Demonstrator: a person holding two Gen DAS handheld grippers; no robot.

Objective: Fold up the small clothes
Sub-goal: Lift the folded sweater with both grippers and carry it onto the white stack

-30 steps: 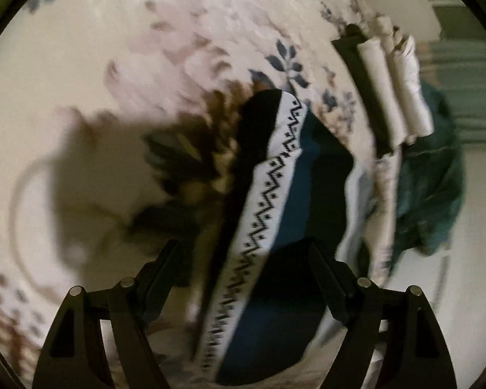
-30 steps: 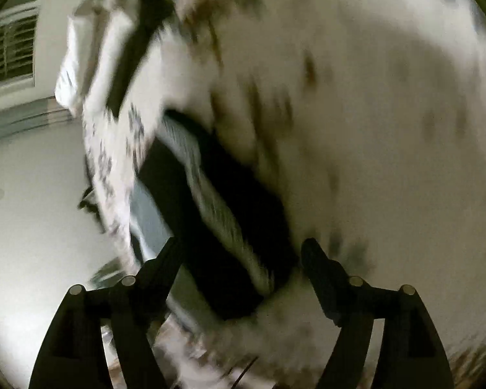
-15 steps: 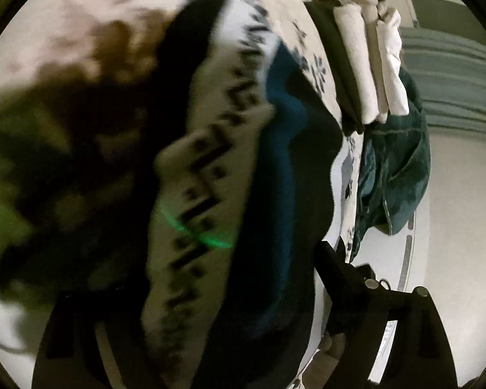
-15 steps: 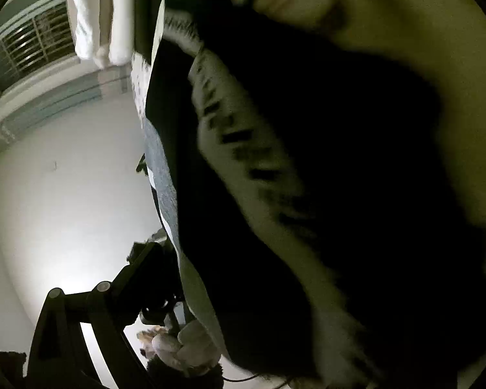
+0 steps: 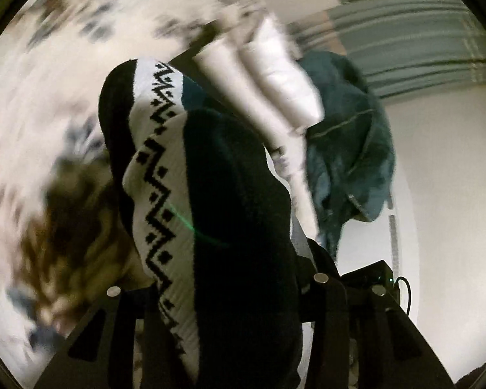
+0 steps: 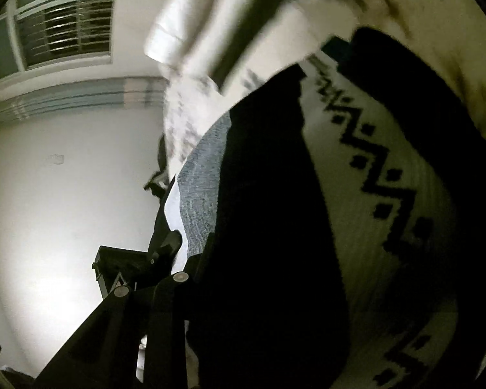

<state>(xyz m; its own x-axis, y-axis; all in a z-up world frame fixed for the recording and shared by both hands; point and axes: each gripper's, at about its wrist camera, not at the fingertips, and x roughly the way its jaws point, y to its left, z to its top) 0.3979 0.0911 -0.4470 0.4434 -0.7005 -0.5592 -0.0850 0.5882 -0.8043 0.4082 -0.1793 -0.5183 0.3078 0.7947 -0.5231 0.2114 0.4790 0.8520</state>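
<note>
Lifted off the bedspread (image 5: 48, 103), knit garment (image 5: 230, 214) now fills both claws.

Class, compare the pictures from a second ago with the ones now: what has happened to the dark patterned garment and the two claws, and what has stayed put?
Both claws' jaws have just been closing, and the left claw and right claw now pinch the patterned garment, which lay flat on the floral sheet and now hangs bunched, lifted off it. The white rolls and teal cloth stayed where they were.
</note>
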